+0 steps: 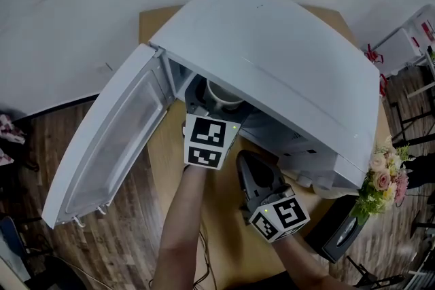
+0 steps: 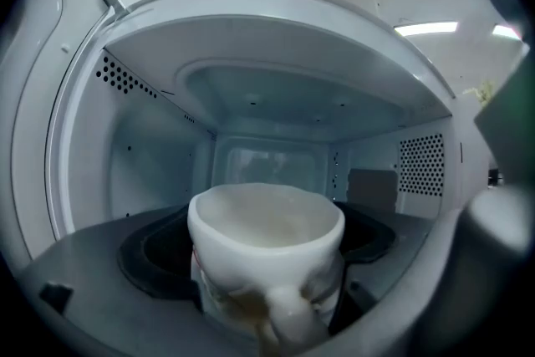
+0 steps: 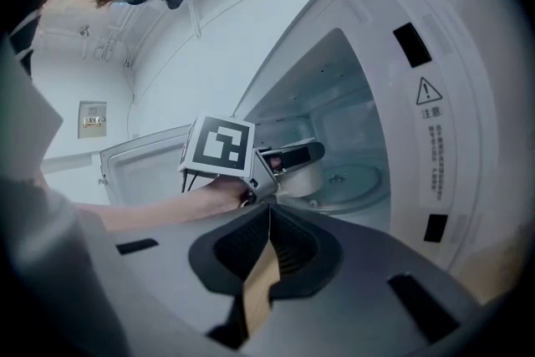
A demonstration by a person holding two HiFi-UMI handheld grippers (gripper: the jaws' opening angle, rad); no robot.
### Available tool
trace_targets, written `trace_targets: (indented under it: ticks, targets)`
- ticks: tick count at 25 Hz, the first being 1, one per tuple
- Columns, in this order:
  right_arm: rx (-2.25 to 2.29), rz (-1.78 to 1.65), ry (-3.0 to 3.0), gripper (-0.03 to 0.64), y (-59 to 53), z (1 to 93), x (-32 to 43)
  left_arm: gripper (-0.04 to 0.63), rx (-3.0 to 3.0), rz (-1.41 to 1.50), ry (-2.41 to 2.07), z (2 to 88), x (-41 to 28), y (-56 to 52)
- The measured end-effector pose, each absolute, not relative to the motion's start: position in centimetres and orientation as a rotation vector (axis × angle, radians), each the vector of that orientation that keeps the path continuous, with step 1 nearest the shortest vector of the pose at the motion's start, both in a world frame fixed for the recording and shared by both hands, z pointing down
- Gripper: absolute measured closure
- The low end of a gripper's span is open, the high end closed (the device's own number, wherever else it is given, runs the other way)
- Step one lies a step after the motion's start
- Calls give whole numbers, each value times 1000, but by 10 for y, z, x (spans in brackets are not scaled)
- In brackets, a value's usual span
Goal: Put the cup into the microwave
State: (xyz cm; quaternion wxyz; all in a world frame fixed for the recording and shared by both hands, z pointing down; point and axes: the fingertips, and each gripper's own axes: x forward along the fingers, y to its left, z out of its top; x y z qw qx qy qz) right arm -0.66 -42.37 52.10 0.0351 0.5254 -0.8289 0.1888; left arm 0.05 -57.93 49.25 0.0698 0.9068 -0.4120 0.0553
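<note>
Jaws: left gripper (image 1: 202,109) clamped on white cup (image 2: 266,247) inside microwave (image 1: 285,64) | right gripper (image 3: 269,211) pressed together, empty, outside

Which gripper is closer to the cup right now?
Left. The left gripper is shut on the cup at the microwave opening; the right gripper sits shut outside, in front.

Left hand-held gripper (image 1: 198,97) and right hand-held gripper (image 1: 249,161): dark grey bodies
Each carries a white cube (image 1: 205,140) with black square markers and a small green light; thin black cables (image 3: 187,176) hang below the left one's.
</note>
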Motion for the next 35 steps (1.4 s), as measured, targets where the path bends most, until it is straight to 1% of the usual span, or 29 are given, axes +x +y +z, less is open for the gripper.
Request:
trace_targets:
  ticks: [7, 14, 21, 35]
  targets:
    - [1657, 479, -2529, 623, -444, 524, -2, 106, 2786, 114, -1201, 492, 6, -578]
    - [1689, 506, -2504, 623, -447, 530, 0, 106, 2820, 32, -1201, 491, 6, -578]
    - [1688, 528, -2507, 623, -444, 530, -3, 106, 2816, 52, -1222, 490, 4, -578]
    - [1690, 517, -2512, 623, -431, 524, -5, 106, 2732, 10, -1328, 487, -31, -569]
